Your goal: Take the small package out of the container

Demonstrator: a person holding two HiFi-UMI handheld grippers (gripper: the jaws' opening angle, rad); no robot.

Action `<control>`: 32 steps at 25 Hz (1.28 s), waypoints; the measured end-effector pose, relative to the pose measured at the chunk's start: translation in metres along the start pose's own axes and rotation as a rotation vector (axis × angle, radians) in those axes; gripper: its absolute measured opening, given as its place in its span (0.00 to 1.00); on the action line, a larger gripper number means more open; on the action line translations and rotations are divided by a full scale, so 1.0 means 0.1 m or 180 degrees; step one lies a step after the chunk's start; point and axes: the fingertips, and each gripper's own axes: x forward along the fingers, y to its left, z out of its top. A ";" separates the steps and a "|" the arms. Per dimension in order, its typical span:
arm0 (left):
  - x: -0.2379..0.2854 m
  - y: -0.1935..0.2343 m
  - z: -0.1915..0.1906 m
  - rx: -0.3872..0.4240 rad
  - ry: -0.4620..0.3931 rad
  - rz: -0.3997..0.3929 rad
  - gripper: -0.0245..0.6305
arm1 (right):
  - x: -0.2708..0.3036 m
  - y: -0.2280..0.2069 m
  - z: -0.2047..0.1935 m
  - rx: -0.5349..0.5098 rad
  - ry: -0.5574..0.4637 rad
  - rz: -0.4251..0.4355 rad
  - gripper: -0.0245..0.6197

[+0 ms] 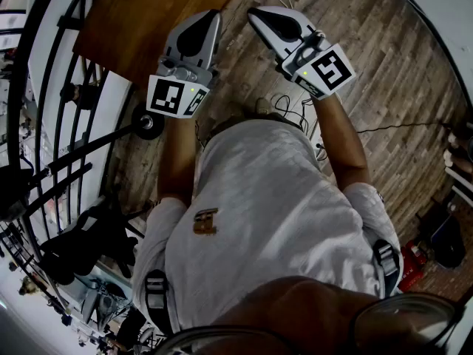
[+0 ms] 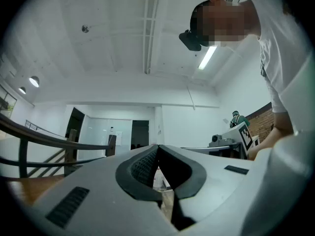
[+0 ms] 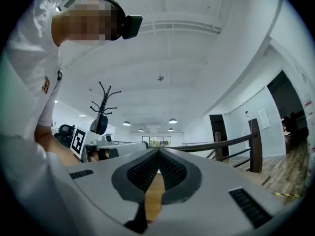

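Both forearms bare, extended forward side by side. The left claw [image 1: 211, 18] and the right claw [image 1: 257, 13] sit apart, tips angled toward each other. Jaws of each pressed together, nothing between them

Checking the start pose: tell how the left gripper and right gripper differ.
In the head view the left gripper shows against the wooden table, and the right gripper against the plank floor. The left gripper points nearly straight ahead. The right gripper slants inward towards it. Both have jaws shut on nothing.
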 end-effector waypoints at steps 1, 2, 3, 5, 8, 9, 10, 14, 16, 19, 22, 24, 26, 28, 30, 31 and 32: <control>0.01 0.01 0.00 -0.0001 0.0000 0.0003 0.07 | 0.01 -0.01 0.00 0.0000 0.0001 0.0002 0.09; 0.02 0.02 -0.01 -0.0002 -0.0001 0.0007 0.07 | 0.01 -0.03 -0.01 0.0000 0.0003 0.0004 0.09; 0.03 0.03 -0.01 -0.0002 -0.0002 0.0010 0.07 | 0.02 -0.04 -0.01 0.0000 0.0005 0.0005 0.09; 0.03 0.04 -0.02 -0.0002 -0.0003 0.0020 0.07 | 0.02 -0.05 -0.02 0.0003 0.0006 0.0009 0.09; 0.05 0.04 -0.03 -0.0002 -0.0004 0.0043 0.07 | 0.01 -0.07 -0.02 0.0023 -0.0014 0.0022 0.09; 0.06 0.04 -0.04 0.0000 -0.0006 0.0051 0.07 | 0.00 -0.08 -0.02 0.0030 -0.0014 0.0032 0.09; 0.06 0.03 -0.03 0.0002 -0.0006 0.0060 0.07 | -0.01 -0.08 -0.02 0.0039 -0.0015 0.0047 0.09; 0.12 0.03 -0.01 0.0008 -0.0031 0.0103 0.07 | -0.06 -0.14 0.01 0.0056 -0.0033 0.0070 0.09; 0.15 0.04 -0.01 0.0001 -0.0055 0.0140 0.07 | -0.10 -0.20 0.02 0.0059 -0.0042 0.0066 0.09; 0.24 0.05 -0.02 -0.0014 -0.0097 0.0203 0.07 | -0.20 -0.32 0.04 0.0073 -0.0068 0.0045 0.09; 0.37 0.00 -0.04 0.0005 -0.0121 0.0248 0.07 | -0.33 -0.47 0.06 0.0078 -0.0082 0.0023 0.09; 0.45 -0.04 -0.06 0.0030 -0.0122 0.0264 0.07 | -0.43 -0.56 0.06 0.0065 -0.0077 0.0006 0.09; 0.50 -0.05 -0.07 0.0052 -0.0127 0.0288 0.07 | -0.50 -0.63 0.05 0.0060 -0.0085 -0.0009 0.09; 0.51 -0.04 -0.07 0.0067 -0.0132 0.0326 0.07 | -0.54 -0.68 0.05 0.0069 -0.0095 -0.0022 0.09; 0.52 -0.04 -0.06 0.0070 -0.0142 0.0363 0.07 | -0.59 -0.72 0.05 0.0077 -0.0100 -0.0029 0.09; 0.54 -0.04 -0.06 0.0069 -0.0147 0.0375 0.07 | -0.61 -0.74 0.05 0.0078 -0.0101 -0.0032 0.09; 0.55 -0.05 -0.06 0.0070 -0.0147 0.0381 0.07 | -0.62 -0.76 0.05 0.0080 -0.0103 -0.0034 0.09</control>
